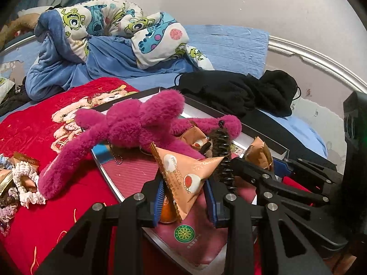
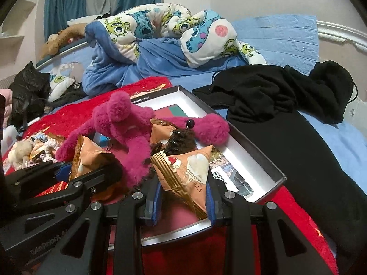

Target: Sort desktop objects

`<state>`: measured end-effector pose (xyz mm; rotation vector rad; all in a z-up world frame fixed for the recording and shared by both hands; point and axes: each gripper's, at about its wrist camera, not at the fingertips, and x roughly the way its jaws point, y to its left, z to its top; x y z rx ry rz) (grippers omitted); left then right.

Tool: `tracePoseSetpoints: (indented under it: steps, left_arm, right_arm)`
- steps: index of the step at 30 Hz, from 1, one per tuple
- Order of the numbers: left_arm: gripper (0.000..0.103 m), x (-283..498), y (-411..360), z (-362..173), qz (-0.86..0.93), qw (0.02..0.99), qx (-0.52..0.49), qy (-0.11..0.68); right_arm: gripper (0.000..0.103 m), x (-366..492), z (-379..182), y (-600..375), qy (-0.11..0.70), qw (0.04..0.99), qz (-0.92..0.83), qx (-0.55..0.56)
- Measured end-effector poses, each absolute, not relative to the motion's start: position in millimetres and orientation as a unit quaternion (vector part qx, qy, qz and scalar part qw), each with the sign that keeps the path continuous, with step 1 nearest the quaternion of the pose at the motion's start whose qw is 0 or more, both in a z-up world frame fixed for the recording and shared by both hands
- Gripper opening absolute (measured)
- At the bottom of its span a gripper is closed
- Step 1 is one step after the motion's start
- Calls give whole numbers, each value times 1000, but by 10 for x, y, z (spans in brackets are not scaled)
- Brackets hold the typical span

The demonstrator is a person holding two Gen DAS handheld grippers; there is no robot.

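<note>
My left gripper (image 1: 184,197) is shut on an orange triangular snack packet (image 1: 185,174) and holds it over the shallow black-rimmed box (image 1: 263,137). My right gripper (image 2: 183,197) is shut on a second orange snack packet (image 2: 188,176) over the same box (image 2: 259,155). A magenta plush toy (image 1: 137,123) lies across the box, also in the right wrist view (image 2: 123,123). A dark furry hair claw (image 1: 221,151) sits beside it, also in the right wrist view (image 2: 181,139). Another packet (image 2: 162,130) lies behind it. Each gripper shows in the other's view, the right one (image 1: 277,167) and the left one (image 2: 75,171).
Scrunchies and small packets (image 1: 20,178) lie on the red blanket (image 1: 34,119) at the left. Black clothing (image 2: 286,96) lies to the right of the box. A cartoon-print duvet (image 2: 160,27) is heaped at the back.
</note>
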<state>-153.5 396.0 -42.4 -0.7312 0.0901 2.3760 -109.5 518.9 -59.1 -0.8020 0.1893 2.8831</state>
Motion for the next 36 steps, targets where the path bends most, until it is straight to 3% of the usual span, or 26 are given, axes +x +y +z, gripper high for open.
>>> tracePoseSetpoints:
  steps: [14,16,17,19,20,21,22,23,24,25,36]
  left_arm:
    - [32,-1529,3961,-408,910,310,-273,39]
    - [34,-1544,3934,-403,914,297,-274,36]
    - [36,-1561,3910,-404,916,288,-277,32]
    - [56,-1625,3850,-426,916,275,-292,18]
    - [57,-1661,3822,-441,912,280,-300,8]
    - [59,-1674,3805,-438,909,286,-302,3]
    - [68,-1673,3792,-417,908,292,-302,1]
    - [74,-1659,3784,-401,910,291,-297,3]
    - [89,-1629,3777,-378,915,283,-286,8]
    - [103,-1627,3775,-370,921,265,-286,12]
    - [103,-1615,3780,-366,912,289,-289,18]
  right_arm:
    - [32,-1051,-574,5187,72,50,964,-250]
    - [37,-1046,-569,5168,67,54,965,-249]
    - [43,-1045,-564,5167,65,60,964,-249]
    - [58,-1020,-552,5192,69,75,963,-248]
    - [61,-993,-540,5216,76,71,965,-241]
    - [73,-973,-532,5247,81,71,966,-236]
    - [88,-939,-510,5284,90,74,967,-228]
    - [95,-917,-493,5301,94,75,967,-224]
    - [103,-882,-473,5328,98,76,968,-216]
    - [103,-842,-457,5376,107,84,969,-208]
    - [103,-776,-501,5652,172,103,956,-214]
